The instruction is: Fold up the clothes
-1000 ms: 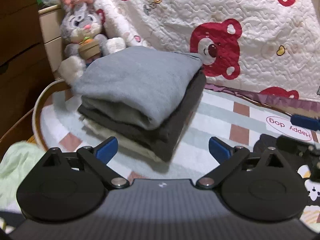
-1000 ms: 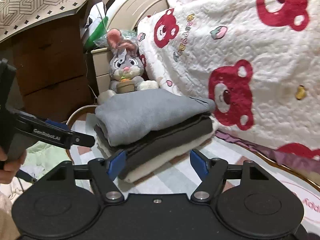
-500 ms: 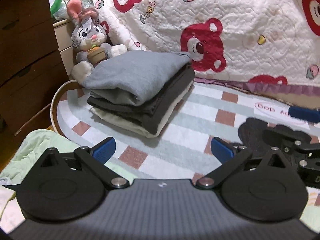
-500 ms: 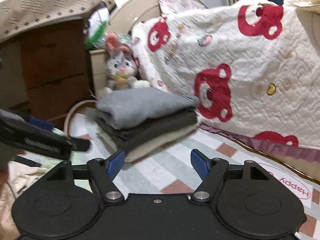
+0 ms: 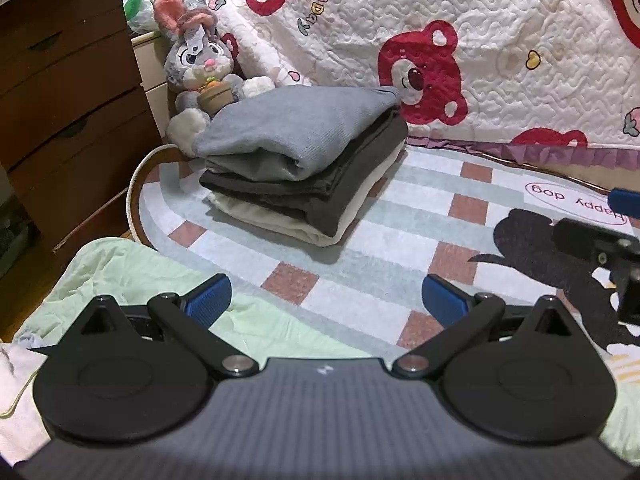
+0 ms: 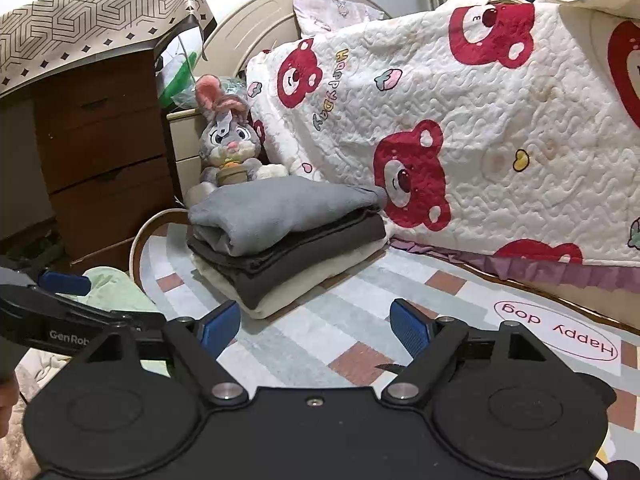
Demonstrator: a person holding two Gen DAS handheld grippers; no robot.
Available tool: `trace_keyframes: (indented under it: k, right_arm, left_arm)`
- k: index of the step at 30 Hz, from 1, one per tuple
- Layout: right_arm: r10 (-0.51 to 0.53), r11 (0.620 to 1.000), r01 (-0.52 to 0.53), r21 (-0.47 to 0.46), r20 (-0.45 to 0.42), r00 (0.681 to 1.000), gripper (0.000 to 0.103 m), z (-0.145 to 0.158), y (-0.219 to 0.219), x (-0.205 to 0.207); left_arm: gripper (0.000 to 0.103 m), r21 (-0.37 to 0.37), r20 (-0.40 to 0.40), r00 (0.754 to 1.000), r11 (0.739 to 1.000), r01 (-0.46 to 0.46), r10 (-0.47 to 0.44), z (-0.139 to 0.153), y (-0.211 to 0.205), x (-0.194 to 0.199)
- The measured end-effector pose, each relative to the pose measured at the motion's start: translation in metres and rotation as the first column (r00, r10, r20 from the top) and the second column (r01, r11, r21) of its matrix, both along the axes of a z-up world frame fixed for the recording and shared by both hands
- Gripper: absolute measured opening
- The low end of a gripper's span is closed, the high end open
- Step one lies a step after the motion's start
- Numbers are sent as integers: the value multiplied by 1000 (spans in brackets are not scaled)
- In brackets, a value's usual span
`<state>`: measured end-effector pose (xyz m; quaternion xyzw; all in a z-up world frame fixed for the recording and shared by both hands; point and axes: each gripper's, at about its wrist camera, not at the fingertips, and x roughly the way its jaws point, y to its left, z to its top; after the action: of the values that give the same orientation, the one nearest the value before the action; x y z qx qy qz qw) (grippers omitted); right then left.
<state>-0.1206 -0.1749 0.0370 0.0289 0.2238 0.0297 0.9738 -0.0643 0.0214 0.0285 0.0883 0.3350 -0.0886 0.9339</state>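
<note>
Three folded garments form a stack on the checked rug: a grey top (image 5: 304,128) (image 6: 280,210), a dark charcoal one (image 5: 320,188) (image 6: 296,252) under it, and a cream one (image 5: 280,220) (image 6: 304,284) at the bottom. My left gripper (image 5: 326,300) is open and empty, well back from the stack, above the near edge of a pale green garment (image 5: 132,276) (image 6: 116,284). My right gripper (image 6: 316,324) is open too, holding nothing, a short way in front of the stack. The other tool shows at the frame edge in each view.
A plush rabbit (image 5: 200,68) (image 6: 228,148) sits behind the stack against a bear-print quilt (image 5: 460,40) (image 6: 460,120) hanging off the bed. A brown drawer unit (image 5: 68,92) (image 6: 100,152) stands at the left. The rug (image 5: 400,240) (image 6: 360,300) carries a "Happy dog" label.
Both grippers have pulled back and away from the folded stack, which now sits farther off. The pale green garment has come into view under the left gripper.
</note>
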Motion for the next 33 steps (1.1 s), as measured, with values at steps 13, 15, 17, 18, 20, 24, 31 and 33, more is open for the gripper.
trace_keyframes:
  k: [13, 15, 17, 18, 20, 24, 31, 33]
  right_arm:
    - [7, 999, -7, -35, -2, 1000, 86, -1, 13, 0]
    - [1, 1000, -1, -30, 8, 1000, 86, 0, 13, 0]
    - [-5, 1000, 5, -26, 19, 1000, 86, 1, 14, -1]
    - [-8, 1000, 8, -23, 24, 1000, 86, 1, 14, -1]
    - [-10, 1000, 11, -19, 30, 999, 86, 2, 14, -2]
    - [-6, 1000, 7, -19, 25, 1000, 86, 0, 16, -1]
    - [-1, 1000, 2, -13, 8, 1000, 86, 0, 17, 0]
    - [0, 1000, 0, -11, 3, 1000, 86, 0, 18, 0]
  left_arm:
    - [103, -8, -43, 999, 1000, -10, 10, -5, 3, -2]
    - [103, -7, -51, 999, 1000, -11, 10, -4, 6, 0]
    - [103, -8, -47, 999, 1000, -15, 15, -3, 8, -1]
    - [103, -7, -47, 999, 1000, -17, 16, -3, 9, -1]
    - [103, 1, -50, 999, 1000, -16, 16, -4, 9, 0]
    - [103, 10, -45, 999, 1000, 0, 0, -5, 9, -2]
    - [103, 17, -55, 998, 1000, 8, -7, -6, 10, -3]
    - [103, 18, -59, 998, 1000, 8, -7, -7, 11, -3]
